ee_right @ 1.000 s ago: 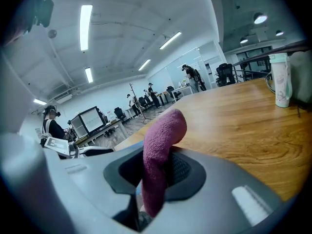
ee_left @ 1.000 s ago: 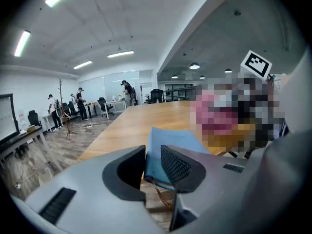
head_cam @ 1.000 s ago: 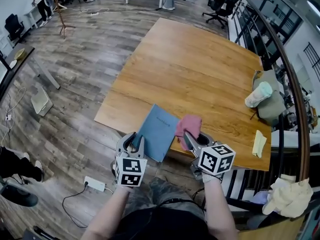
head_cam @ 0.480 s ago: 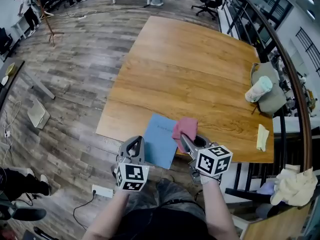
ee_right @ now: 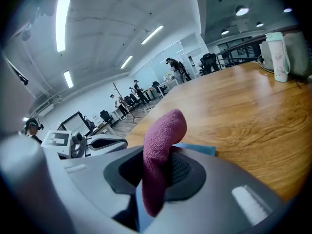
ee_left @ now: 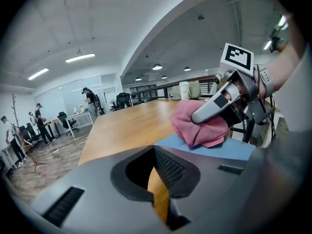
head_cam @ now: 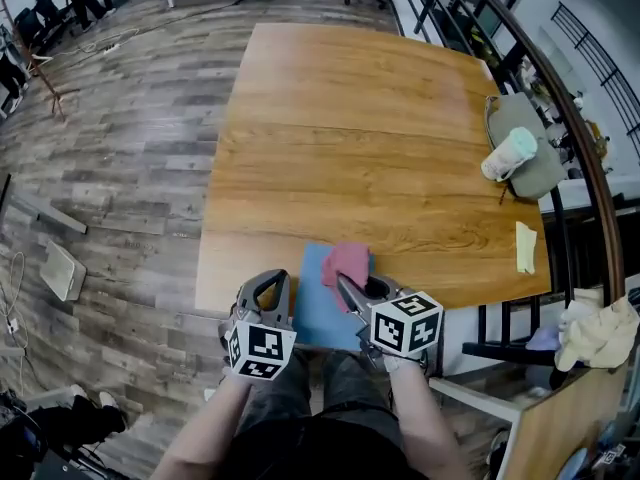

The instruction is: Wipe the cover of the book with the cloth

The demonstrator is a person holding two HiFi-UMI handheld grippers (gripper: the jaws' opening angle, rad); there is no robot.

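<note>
A thin blue book (head_cam: 312, 313) lies at the near edge of the wooden table (head_cam: 350, 138) and overhangs it toward me. A pink cloth (head_cam: 346, 262) rests on the book's far right part, and my right gripper (head_cam: 345, 286) is shut on it. In the right gripper view the cloth (ee_right: 161, 145) stands up from between the jaws, with the book (ee_right: 197, 149) just beyond. My left gripper (head_cam: 270, 280) sits just left of the book with its jaws shut. In the left gripper view I see nothing between its jaws (ee_left: 156, 152). There the book (ee_left: 214, 147), cloth (ee_left: 195, 126) and right gripper (ee_left: 214, 106) lie to its right.
A white bottle (head_cam: 508, 154) lies on a grey bag (head_cam: 530, 173) at the table's right edge, with a yellow cloth (head_cam: 526, 247) nearer me. A dark railing (head_cam: 560, 118) runs along the right. A cream bundle (head_cam: 600, 333) sits at the lower right.
My left gripper's jaws have gone from open to shut beside the book's left edge. The view has shifted, so book and cloth now sit lower and more central.
</note>
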